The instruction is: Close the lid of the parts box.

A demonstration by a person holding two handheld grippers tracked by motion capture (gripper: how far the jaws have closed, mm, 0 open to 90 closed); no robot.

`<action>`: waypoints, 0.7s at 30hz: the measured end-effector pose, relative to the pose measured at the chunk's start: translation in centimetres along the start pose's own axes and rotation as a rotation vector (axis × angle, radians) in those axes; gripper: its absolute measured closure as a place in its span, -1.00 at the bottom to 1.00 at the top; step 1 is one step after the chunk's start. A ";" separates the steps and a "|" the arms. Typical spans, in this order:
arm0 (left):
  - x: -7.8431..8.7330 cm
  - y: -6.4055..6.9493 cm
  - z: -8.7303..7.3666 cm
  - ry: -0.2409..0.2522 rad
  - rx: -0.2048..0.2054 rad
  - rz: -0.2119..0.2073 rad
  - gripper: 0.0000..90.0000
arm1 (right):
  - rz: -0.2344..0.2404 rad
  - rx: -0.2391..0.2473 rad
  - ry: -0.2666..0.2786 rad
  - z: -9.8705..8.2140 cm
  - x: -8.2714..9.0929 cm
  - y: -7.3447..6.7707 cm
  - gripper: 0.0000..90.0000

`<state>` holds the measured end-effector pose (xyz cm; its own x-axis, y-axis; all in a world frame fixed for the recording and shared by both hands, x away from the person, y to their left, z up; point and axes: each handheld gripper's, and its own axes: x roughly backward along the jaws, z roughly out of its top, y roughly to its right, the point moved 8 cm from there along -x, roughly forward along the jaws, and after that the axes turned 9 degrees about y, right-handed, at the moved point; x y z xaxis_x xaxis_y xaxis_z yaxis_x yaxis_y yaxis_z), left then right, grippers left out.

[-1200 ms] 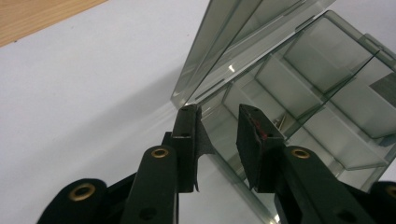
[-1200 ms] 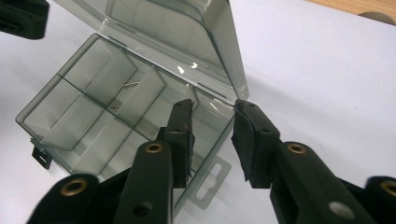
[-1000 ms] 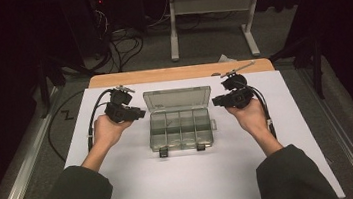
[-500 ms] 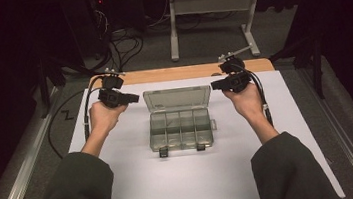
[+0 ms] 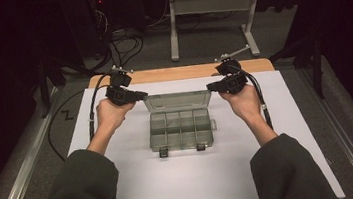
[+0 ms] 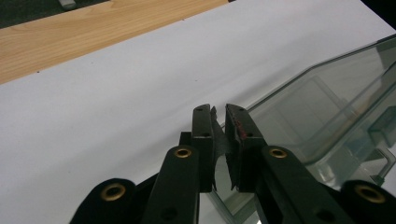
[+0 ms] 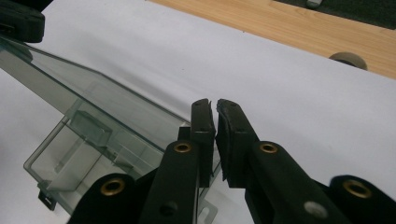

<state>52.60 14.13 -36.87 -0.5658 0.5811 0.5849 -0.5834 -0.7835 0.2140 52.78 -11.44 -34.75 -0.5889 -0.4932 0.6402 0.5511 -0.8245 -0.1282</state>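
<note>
A clear plastic compartment box (image 5: pixel 180 129) lies on the white sheet with its lid (image 5: pixel 177 102) lifted at the back. My left gripper (image 5: pixel 140 96) pinches the lid's left corner. Its jaws have just been closing, and the thin clear edge sits between them in the left gripper view, where the left gripper (image 6: pixel 219 122) meets the lid (image 6: pixel 317 107). My right gripper (image 5: pixel 212 87) is shut on the lid's right corner. In the right gripper view the right gripper (image 7: pixel 214 116) clamps the lid (image 7: pixel 93 88) at its edge, above empty compartments.
The white sheet (image 5: pixel 173 180) covers a wooden table whose bare edge (image 5: pixel 181 72) shows at the back. Two latches (image 5: pixel 163 152) hang at the box's front. Cables (image 5: pixel 122 40) and a metal frame (image 5: pixel 204 5) lie on the floor beyond.
Both hands have moved up and toward the back of the table. The grippers have closed on the lid's corners, and the lid stands a little higher.
</note>
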 end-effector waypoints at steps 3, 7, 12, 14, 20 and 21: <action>0.1 0.5 -0.1 -0.004 -0.009 -0.010 0.83 | 0.012 0.005 -0.001 -0.1 0.0 -0.5 0.93; 0.2 0.9 -0.6 -0.007 -0.017 -0.019 0.83 | 0.025 0.020 -0.005 -0.3 0.1 -0.9 0.93; 0.4 1.2 -1.2 -0.005 -0.022 -0.030 0.83 | 0.027 0.030 -0.013 -0.5 0.3 -1.2 0.93; 0.4 1.3 -1.4 -0.006 -0.027 -0.033 0.83 | 0.032 0.033 -0.020 -0.9 0.3 -1.2 0.93; 0.5 1.8 -2.0 -0.013 -0.039 -0.042 0.83 | 0.040 0.032 -0.033 -2.0 0.3 -1.1 0.93; 0.5 1.9 -2.1 -0.011 -0.041 -0.042 0.83 | 0.042 0.031 -0.035 -2.1 0.3 -1.1 0.92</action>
<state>49.99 13.35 -37.82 -0.5338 0.6111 0.5845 -0.6305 -0.7482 0.2065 50.75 -11.28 -35.96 -0.5446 -0.5165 0.6608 0.5932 -0.7942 -0.1319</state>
